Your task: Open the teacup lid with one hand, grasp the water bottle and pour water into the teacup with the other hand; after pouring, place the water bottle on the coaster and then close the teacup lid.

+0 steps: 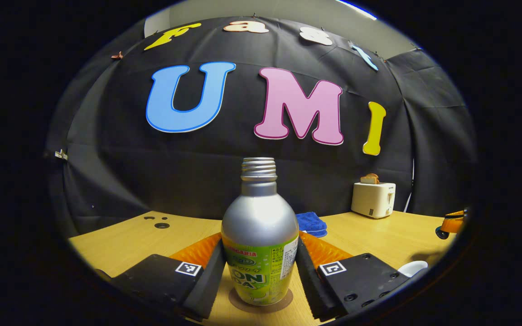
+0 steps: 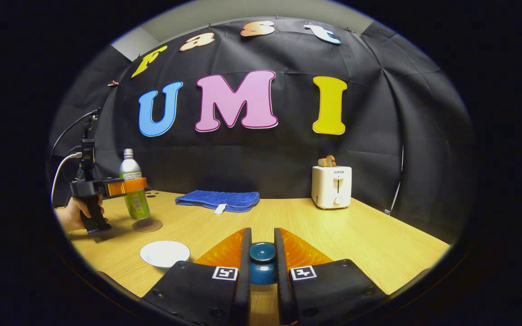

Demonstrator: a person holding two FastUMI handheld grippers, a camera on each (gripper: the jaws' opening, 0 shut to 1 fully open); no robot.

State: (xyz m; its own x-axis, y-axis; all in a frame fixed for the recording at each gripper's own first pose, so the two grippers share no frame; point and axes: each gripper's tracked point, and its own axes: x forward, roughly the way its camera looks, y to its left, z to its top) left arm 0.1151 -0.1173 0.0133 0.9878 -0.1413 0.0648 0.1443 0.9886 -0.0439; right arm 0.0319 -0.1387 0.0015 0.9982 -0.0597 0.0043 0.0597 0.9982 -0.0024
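Left gripper point(image 1: 259, 267) has its jaws pinching the bottle point(image 1: 260, 235) at the label band, one on each flank. The bottle stands upright on the coaster point(image 1: 261, 302), cap off, neck bare. In the right gripper view the same gripper point(image 2: 120, 186) sits at far left around the bottle point(image 2: 132, 190), with a hand point(image 2: 73, 215) on the grip and the coaster point(image 2: 147, 225) under it.

Right gripper point(image 2: 262, 265) jaws are pressed onto the lid point(image 2: 262, 258), a dark blue piece with a round knob. I can't tell whether it is seated on the cup or held off it; the cup body is hidden under the jaws. A white saucer point(image 2: 165, 253) lies near-left of my right jaws, empty.

My read: either the bottle is about to be lifted for the pour, or it has just been set down. Can't say which.

If lifting:
- hold the grip mid-body and keep the bottle vertical, since the neck is open
- raise straight off the coaster, no drag
- get the lid clear of the cup before tipping

If released:
- spread the left jaws evenly so the bottle doesn't rock
- lower the lid square

The towel point(image 2: 218, 200) and toaster point(image 2: 331, 185) are far back, out of the path.
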